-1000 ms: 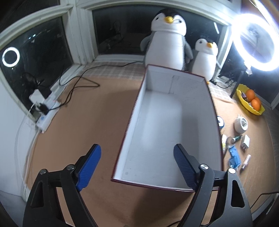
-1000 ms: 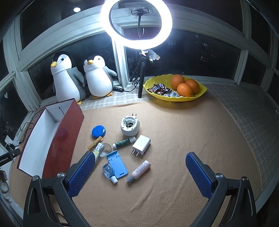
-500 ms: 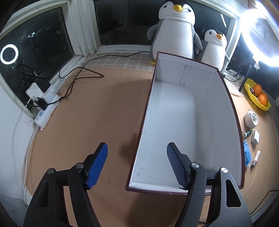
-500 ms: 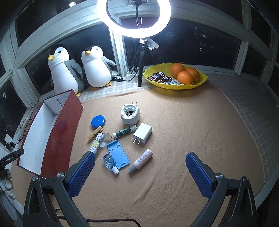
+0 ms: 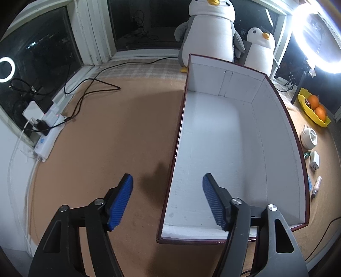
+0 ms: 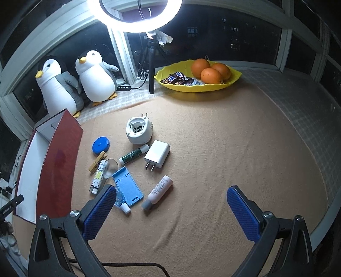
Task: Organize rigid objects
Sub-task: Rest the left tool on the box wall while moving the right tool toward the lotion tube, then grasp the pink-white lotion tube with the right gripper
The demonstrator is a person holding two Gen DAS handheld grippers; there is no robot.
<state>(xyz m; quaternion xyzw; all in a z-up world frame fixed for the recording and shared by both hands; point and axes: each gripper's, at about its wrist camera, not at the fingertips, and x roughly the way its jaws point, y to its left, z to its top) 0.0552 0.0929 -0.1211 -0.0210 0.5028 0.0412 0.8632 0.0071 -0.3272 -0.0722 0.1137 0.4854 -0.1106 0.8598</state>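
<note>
A long open box (image 5: 223, 149), dark red outside and white inside, lies empty on the tan mat. My left gripper (image 5: 167, 179) straddles its left wall near the front corner; the jaws are closing, the blue pads clear of the wall. In the right wrist view the box (image 6: 57, 157) is at the left, beside a cluster: white round device (image 6: 138, 130), blue disc (image 6: 100, 144), clothespin (image 6: 97, 162), green tube (image 6: 133, 154), white charger (image 6: 157, 154), blue stand (image 6: 127, 187), pink tube (image 6: 159, 189). My right gripper (image 6: 171, 189) hangs open above the cluster's near edge, holding nothing.
Two plush penguins (image 6: 85, 78) sit behind the box. A ring light on a stand (image 6: 138, 12) and a yellow bowl (image 6: 198, 85) with oranges are at the back. A power strip (image 5: 46, 136) and cables (image 5: 91, 85) lie left of the box.
My left gripper has sunk toward the box and its jaws have narrowed around the left wall. The right gripper has dropped closer to the small items and stays wide.
</note>
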